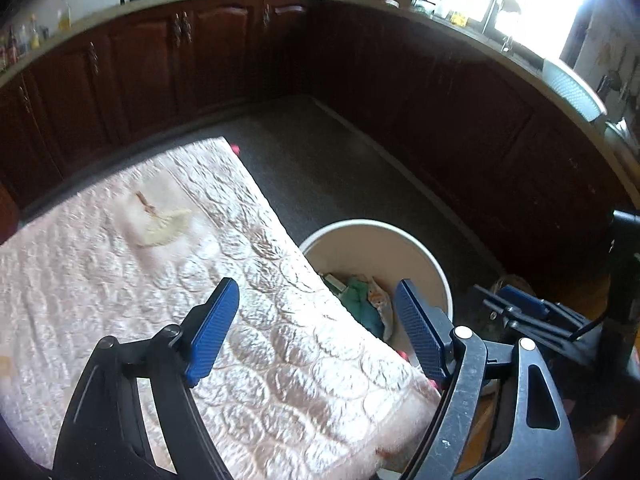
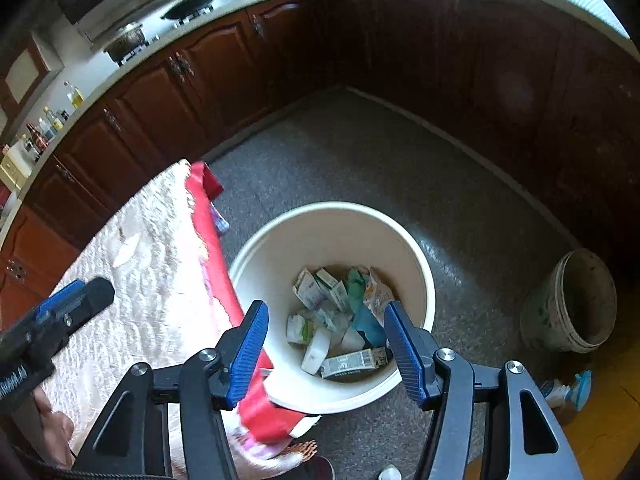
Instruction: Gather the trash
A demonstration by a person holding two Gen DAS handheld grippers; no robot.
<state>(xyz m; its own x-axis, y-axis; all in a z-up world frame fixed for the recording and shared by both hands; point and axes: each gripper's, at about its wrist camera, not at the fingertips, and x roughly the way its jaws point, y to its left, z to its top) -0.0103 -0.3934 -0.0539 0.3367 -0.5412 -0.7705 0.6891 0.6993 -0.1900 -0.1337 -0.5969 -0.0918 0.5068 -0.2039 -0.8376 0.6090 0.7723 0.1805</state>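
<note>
White trash bin (image 2: 332, 240) sits on the grey floor (image 2: 400, 168), just right of the table edge; rim tucks partly under the table's red trim (image 2: 208, 240). Inside the bin: crumpled cartons (image 2: 316, 288), a teal scrap (image 2: 366, 320), a white paper roll (image 2: 316, 350), a flat printed box (image 2: 352, 362). From the left wrist view the bin (image 1: 376, 240) is half hidden behind the table corner, only some teal and paper trash showing.

Right gripper (image 2: 326, 336) hangs above the bin's near side, jaws spread wide, nothing between them. Left gripper (image 1: 316, 320) is over the table's near right edge, jaws also spread wide and empty.

Table carries a pale quilted cover (image 1: 140, 280). One flat yellowish scrap (image 1: 160, 228) with a thin brown stick lies on it, far left of the left gripper, untouched; blurred.

A second, dirty bucket (image 2: 572, 304) stands on the floor well right of the bin. Dark wood cabinets (image 2: 160, 108) run along the far wall.
</note>
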